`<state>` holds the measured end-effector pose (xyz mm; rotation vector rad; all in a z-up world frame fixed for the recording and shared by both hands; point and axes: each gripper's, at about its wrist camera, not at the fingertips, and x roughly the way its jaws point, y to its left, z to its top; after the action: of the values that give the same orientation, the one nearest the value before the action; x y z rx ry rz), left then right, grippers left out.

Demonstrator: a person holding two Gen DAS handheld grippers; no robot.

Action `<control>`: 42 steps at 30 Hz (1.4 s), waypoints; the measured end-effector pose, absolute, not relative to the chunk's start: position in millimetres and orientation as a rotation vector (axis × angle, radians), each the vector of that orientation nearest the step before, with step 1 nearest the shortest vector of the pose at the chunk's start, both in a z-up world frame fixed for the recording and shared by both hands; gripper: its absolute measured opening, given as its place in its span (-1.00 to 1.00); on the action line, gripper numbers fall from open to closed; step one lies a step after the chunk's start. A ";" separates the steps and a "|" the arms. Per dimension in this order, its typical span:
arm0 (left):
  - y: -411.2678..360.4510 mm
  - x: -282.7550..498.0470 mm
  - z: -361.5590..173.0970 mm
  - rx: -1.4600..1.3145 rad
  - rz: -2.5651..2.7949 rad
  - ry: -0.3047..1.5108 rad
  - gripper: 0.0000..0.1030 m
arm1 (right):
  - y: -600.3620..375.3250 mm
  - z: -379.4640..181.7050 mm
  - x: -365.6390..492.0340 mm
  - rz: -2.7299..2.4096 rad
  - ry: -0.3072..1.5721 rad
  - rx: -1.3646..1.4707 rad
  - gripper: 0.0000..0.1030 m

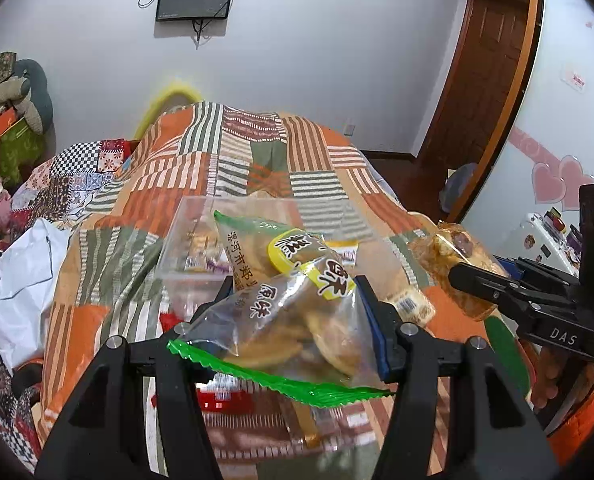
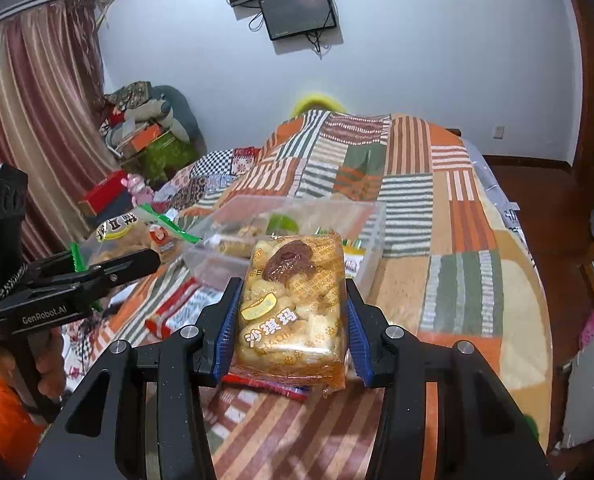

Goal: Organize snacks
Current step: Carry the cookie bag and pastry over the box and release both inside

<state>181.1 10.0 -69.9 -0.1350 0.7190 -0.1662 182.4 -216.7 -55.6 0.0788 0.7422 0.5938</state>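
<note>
A patchwork blanket (image 2: 457,240) of orange, green and striped squares covers the bed; behind it stand a white wall and 2 dark screens (image 2: 297,12). The left gripper (image 1: 297,320) clamps a clear, green-edged biscuit bag (image 1: 289,312). The right gripper (image 2: 293,320) grasps a golden caramel-treat packet (image 2: 293,300) above loose wrappers, before the clear plastic box (image 2: 369,220).

Mounted on each gripper, angled down along the fingers, close over the striped patchwork bedspread (image 1: 257,152); clear plastic box (image 2: 369,220) shared at twelve o'clock.
</note>
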 end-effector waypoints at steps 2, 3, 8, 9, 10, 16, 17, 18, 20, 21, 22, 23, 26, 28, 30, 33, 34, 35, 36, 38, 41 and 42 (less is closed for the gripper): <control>10.0 191.7 -70.9 -0.142 -0.167 0.719 0.08 | -216.6 -53.8 188.5 0.592 0.737 0.086 -0.15; 10.0 196.3 -71.0 -0.145 -0.166 0.720 0.08 | -215.9 -52.9 192.2 0.591 0.733 0.088 -0.15; 10.0 218.8 -73.8 -0.147 -0.160 0.728 0.08 | -211.3 -50.7 207.6 0.585 0.722 0.093 -0.15; 10.2 223.3 -74.7 -0.147 -0.157 0.730 0.08 | -210.2 -50.9 211.1 0.584 0.721 0.095 -0.15; 10.7 229.1 -76.1 -0.150 -0.156 0.734 0.08 | -209.6 -51.2 214.6 0.584 0.722 0.097 -0.15; 10.6 256.6 -86.3 -0.166 -0.154 0.760 0.08 | -201.8 -57.3 236.4 0.580 0.740 0.105 -0.15; 10.0 260.5 -87.7 -0.169 -0.154 0.764 0.08 | -201.4 -58.9 238.8 0.581 0.744 0.105 -0.15; 9.6 264.1 -89.4 -0.173 -0.155 0.768 0.08 | -199.7 -61.0 242.0 0.581 0.749 0.104 -0.15; 8.1 272.2 -92.9 -0.184 -0.159 0.777 0.08 | -197.0 -65.5 248.4 0.581 0.763 0.104 -0.15; 7.8 275.9 -94.9 -0.187 -0.157 0.781 0.08 | -195.5 -68.7 251.8 0.582 0.773 0.105 -0.15; 7.1 280.3 -97.1 -0.188 -0.153 0.786 0.08 | -194.4 -71.5 254.6 0.582 0.781 0.105 -0.14; 6.2 284.2 -99.4 -0.187 -0.150 0.791 0.08 | -192.7 -74.3 257.7 0.582 0.791 0.101 -0.15; 4.9 296.0 -106.9 -0.182 -0.145 0.811 0.08 | -187.7 -82.9 265.7 0.579 0.814 0.088 -0.15; 4.5 302.5 -111.4 -0.172 -0.136 0.818 0.08 | -184.4 -88.3 270.6 0.579 0.829 0.079 -0.14; 5.2 309.5 -117.1 -0.166 -0.128 0.829 0.08 | -180.4 -93.8 275.7 0.588 0.848 0.074 -0.14; 6.8 316.7 -125.3 -0.164 -0.123 0.847 0.08 | -174.8 -101.4 281.8 0.598 0.876 0.071 -0.15; 7.2 317.9 -127.3 -0.165 -0.122 0.851 0.08 | -173.4 -103.8 282.7 0.598 0.881 0.066 -0.15; 7.3 319.3 -129.8 -0.165 -0.123 0.856 0.08 | -171.6 -105.8 283.4 0.598 0.885 0.062 -0.14; 7.0 320.3 -132.0 -0.165 -0.124 0.860 0.08 | -170.2 -108.1 284.1 0.598 0.889 0.058 -0.14; 6.6 322.4 -136.8 -0.164 -0.123 0.876 0.08 | -167.5 -112.2 285.6 0.591 0.898 0.048 -0.14; 6.1 323.8 -141.1 -0.164 -0.126 0.878 0.08 | -164.5 -117.0 287.9 0.582 0.909 0.031 -0.14; 5.5 323.4 -141.0 -0.163 -0.128 0.875 0.08 | -163.8 -118.1 288.0 0.582 0.912 0.028 -0.14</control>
<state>323.4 5.5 -141.0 -0.1629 0.8749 -0.1282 288.0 -163.8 -118.1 0.0282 0.9122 0.5820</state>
